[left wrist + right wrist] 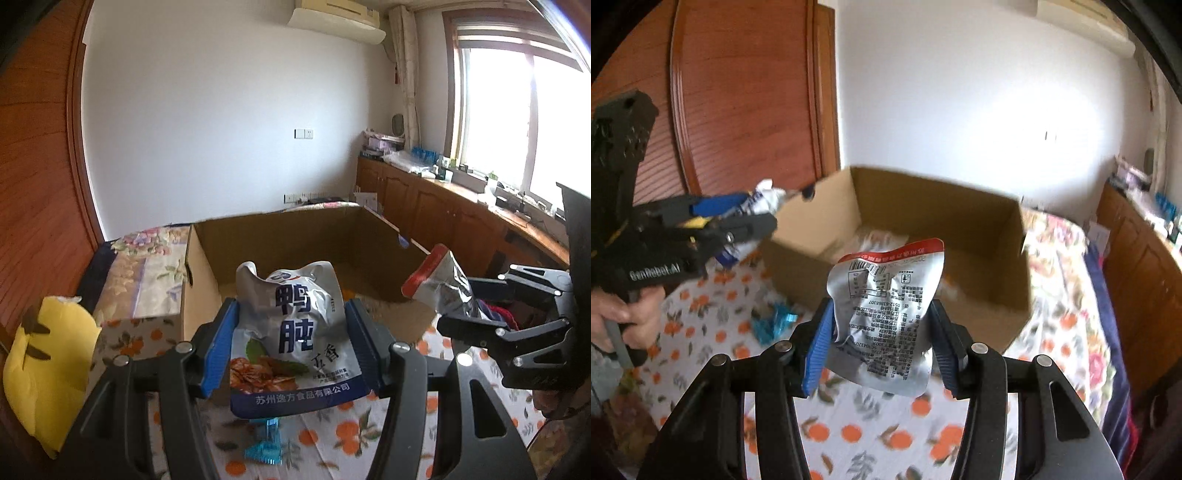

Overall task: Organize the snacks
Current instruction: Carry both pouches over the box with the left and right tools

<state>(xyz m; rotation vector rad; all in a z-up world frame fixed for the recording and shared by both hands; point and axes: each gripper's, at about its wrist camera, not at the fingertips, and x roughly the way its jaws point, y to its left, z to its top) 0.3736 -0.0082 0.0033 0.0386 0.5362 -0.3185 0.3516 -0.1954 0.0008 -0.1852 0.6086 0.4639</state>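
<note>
Both snack bags were up in the air at this point, each pinched in its own claw. The blue-and-white pouch (295, 332) was clamped between the blue pads of the left gripper (291, 343), printed front facing the camera, puffy and a bit crumpled at the top, with a food photo low on the front and a dark blue band along the bottom edge. The red-trimmed silver pouch (886, 314) was squeezed by the right gripper (882, 339), back side showing, all fine print and a barcode, with the foil creased where the pads bit in. Both hung over the orange-print bedspread (886, 435), just in front of the open cardboard box (960, 206) sitting on the bed. As for progress, I'd say somewhere in the middle: the box already looked to have a few packets on its floor, though they were too blurry to name, and these two weren't in yet. A small shiny blue wrapper (775, 325) lay on the spread near the box's front corner, so that probably needed picking up too. A yellow plush thing (48, 369) sat off to the left, and a person's hand (631, 321) was visible gripping the left handle.
</note>
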